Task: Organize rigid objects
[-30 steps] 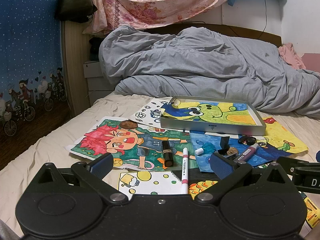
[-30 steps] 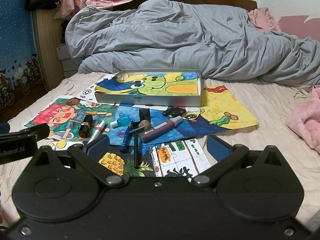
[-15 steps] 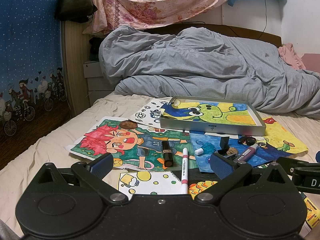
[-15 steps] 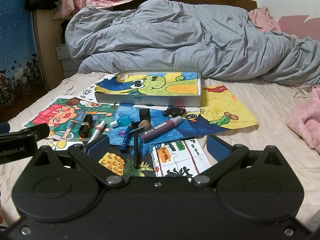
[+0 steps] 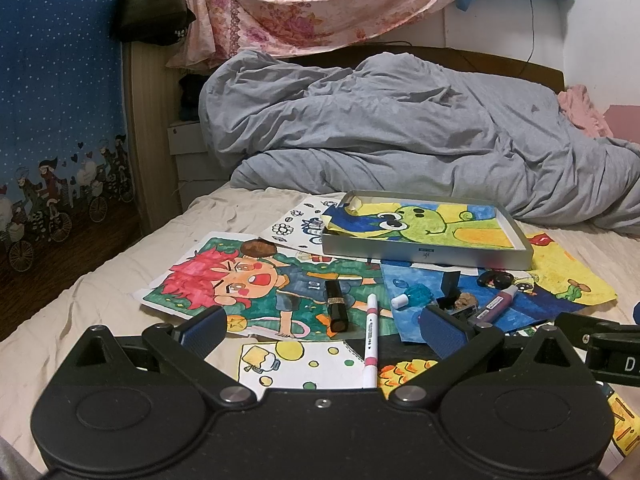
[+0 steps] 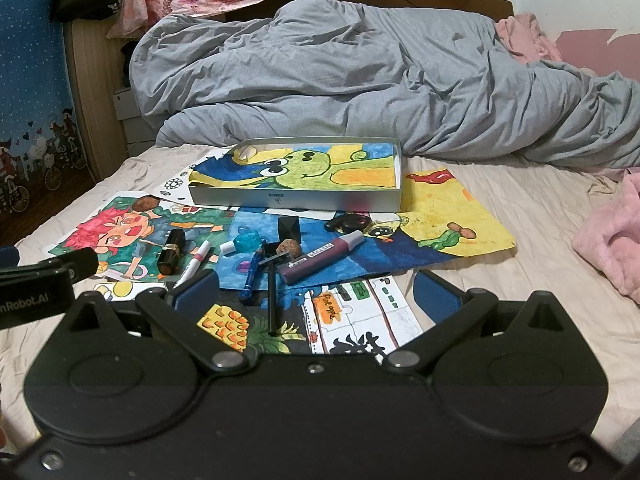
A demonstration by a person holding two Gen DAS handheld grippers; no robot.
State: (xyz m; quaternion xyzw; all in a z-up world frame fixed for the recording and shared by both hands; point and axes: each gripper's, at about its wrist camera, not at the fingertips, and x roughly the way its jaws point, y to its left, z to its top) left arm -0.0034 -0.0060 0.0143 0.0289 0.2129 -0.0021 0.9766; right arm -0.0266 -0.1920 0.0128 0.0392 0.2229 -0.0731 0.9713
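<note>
Small rigid items lie scattered on coloured drawings on a bed. A dark lipstick (image 5: 336, 309) (image 6: 171, 251) and a white-pink marker (image 5: 371, 340) (image 6: 195, 263) lie just ahead of my open left gripper (image 5: 322, 330). A purple marker (image 6: 320, 257) (image 5: 496, 305), blue pen (image 6: 253, 273), black stick (image 6: 272, 296), walnut (image 6: 289, 248), teal bottle (image 6: 245, 242) and black cube (image 6: 289, 230) lie ahead of my open right gripper (image 6: 316, 294). A grey tin tray (image 6: 296, 200) (image 5: 424, 254) lined with a frog drawing sits behind them.
A rumpled grey duvet (image 6: 360, 80) fills the far half of the bed. Pink fabric (image 6: 612, 240) lies at the right. A brown nut (image 5: 258, 247) and a black clip-like object (image 6: 348, 222) rest on the drawings. The bed's left edge drops to a dark floor (image 5: 24, 280).
</note>
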